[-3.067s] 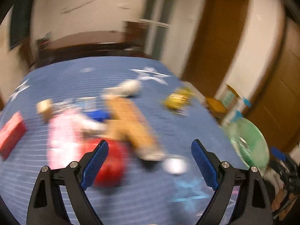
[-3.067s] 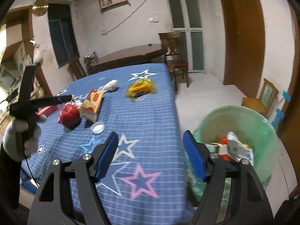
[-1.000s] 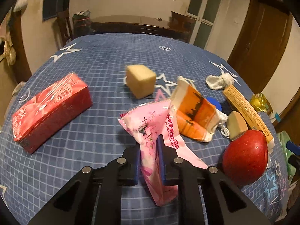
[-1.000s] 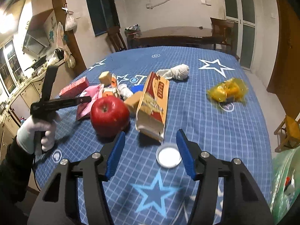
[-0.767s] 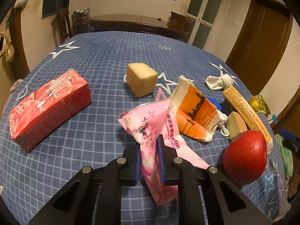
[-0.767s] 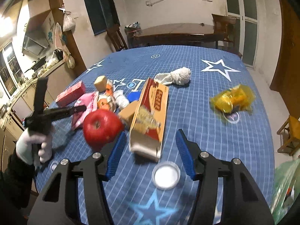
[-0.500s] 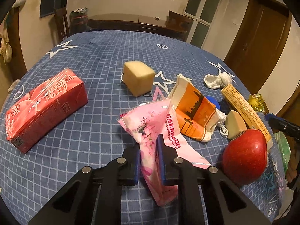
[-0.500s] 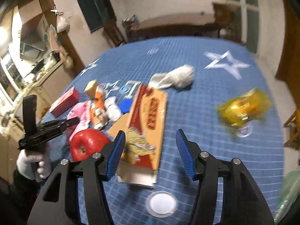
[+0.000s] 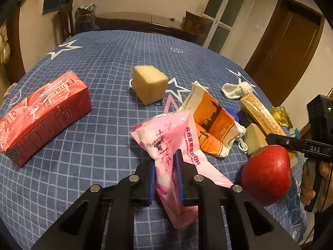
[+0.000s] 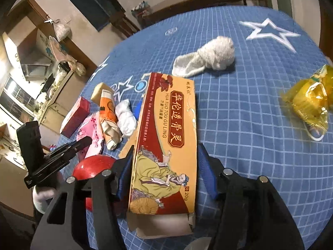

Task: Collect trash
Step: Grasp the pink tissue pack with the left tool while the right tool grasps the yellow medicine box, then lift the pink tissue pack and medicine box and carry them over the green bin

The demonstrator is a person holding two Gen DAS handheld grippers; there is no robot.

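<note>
Pink wrapper (image 9: pixel 172 145) sits lower centre of the left view, left gripper (image 9: pixel 165 179) clamped on it. Orange bag (image 9: pixel 212 120) touches its right side, apple (image 9: pixel 267 175) lower right. Right view: right gripper (image 10: pixel 165 171) straddles the long box (image 10: pixel 168 141), jaws apart; can't tell if pads touch. Yellow wrapper (image 10: pixel 310 98) right edge, white cloth (image 10: pixel 210 56) above the box.

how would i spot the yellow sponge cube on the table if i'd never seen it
Start from the blue checked tablecloth with star prints. Past the pile of wrappers and beyond the pink packet, the sponge cube sits alone beside a white star. It is the only plain pale-yellow block with no printing, apart from the red carton.
</note>
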